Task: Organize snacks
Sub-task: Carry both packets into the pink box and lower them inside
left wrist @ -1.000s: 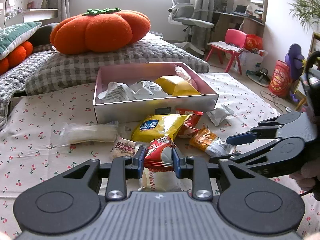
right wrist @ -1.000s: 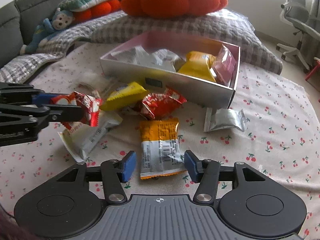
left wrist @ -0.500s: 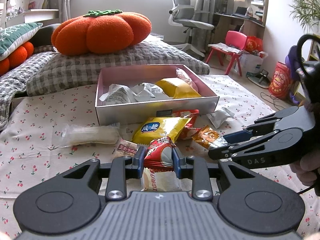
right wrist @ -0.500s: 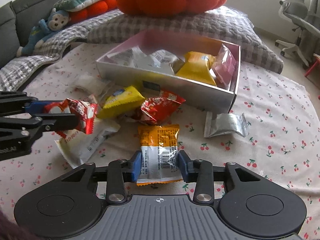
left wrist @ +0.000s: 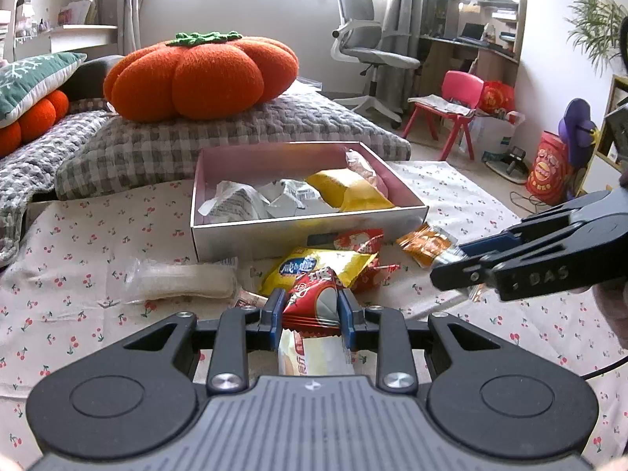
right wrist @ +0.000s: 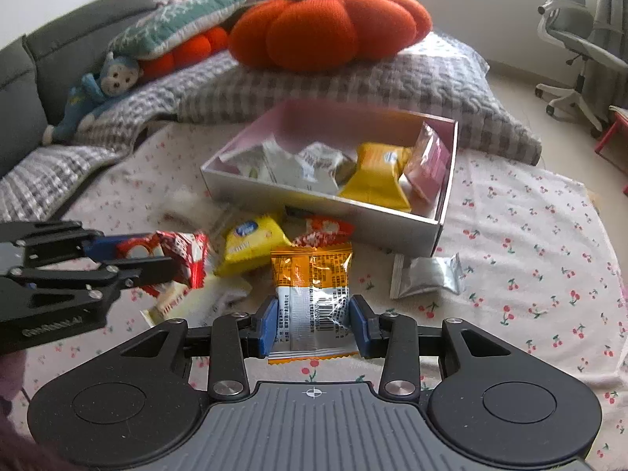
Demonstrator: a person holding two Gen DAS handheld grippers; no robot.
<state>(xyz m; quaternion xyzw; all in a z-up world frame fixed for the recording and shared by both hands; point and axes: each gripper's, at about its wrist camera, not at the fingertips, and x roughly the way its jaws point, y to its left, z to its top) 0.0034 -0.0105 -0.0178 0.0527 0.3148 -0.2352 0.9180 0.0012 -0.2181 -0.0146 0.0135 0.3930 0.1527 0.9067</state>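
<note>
Snacks sit clamped in both sets of fingers: red packet [left wrist: 310, 302] left, orange packet [right wrist: 312, 298] right.

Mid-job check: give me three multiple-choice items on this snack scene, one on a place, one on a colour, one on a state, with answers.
1. Where does the silver packet lie?
A. inside the box
B. on the cloth beside the box
C. on the pumpkin cushion

2. What colour is the top of the packet in the right tool?
A. orange
B. green
C. purple

3. What is the left tool doing?
A. open, empty
B. shut on a red packet
C. resting in the box

Answers: B, it lies by the box corner; A, the orange packet shows it; B, pads press the red packet.
</note>
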